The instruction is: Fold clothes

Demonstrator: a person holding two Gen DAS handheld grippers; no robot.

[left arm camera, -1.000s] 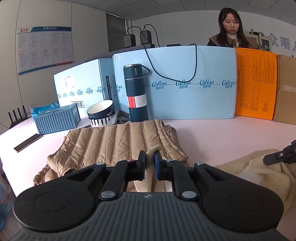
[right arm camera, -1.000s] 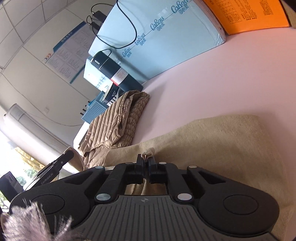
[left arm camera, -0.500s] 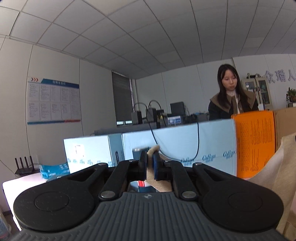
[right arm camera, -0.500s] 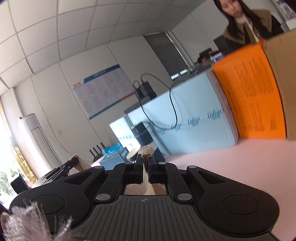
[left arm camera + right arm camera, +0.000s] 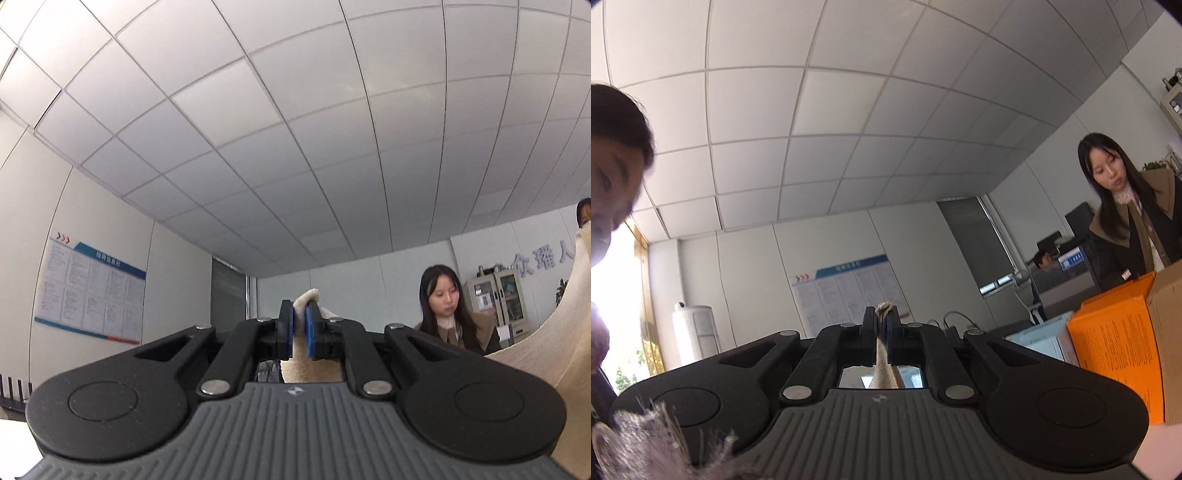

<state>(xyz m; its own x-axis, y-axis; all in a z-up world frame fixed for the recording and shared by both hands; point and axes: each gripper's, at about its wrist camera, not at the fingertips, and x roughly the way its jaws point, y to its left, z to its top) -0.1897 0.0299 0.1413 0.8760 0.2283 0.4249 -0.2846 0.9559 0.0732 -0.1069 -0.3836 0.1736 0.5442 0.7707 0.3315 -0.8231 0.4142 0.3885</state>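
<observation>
Both grippers point at the ceiling; left gripper (image 5: 299,325) and right gripper (image 5: 881,325) jaws each pinch the beige garment (image 5: 554,339), held aloft; keep both pinches level and taut.

Above you runs a tiled ceiling (image 5: 280,122), filling most of both views. On the far wall you have a notice board (image 5: 90,291) with a blue header, and beside it a dark window blind (image 5: 227,291). A person in a brown coat (image 5: 1134,221) stands behind an orange box (image 5: 1115,343), which sits just beside a plain cardboard box (image 5: 1167,332). You can see a pale blue box (image 5: 1039,341) left of the orange one, a white floor-standing air conditioner (image 5: 694,332) near the bright window (image 5: 617,314), and a cabinet (image 5: 496,299) against the wall under grey lettering (image 5: 543,258).
</observation>
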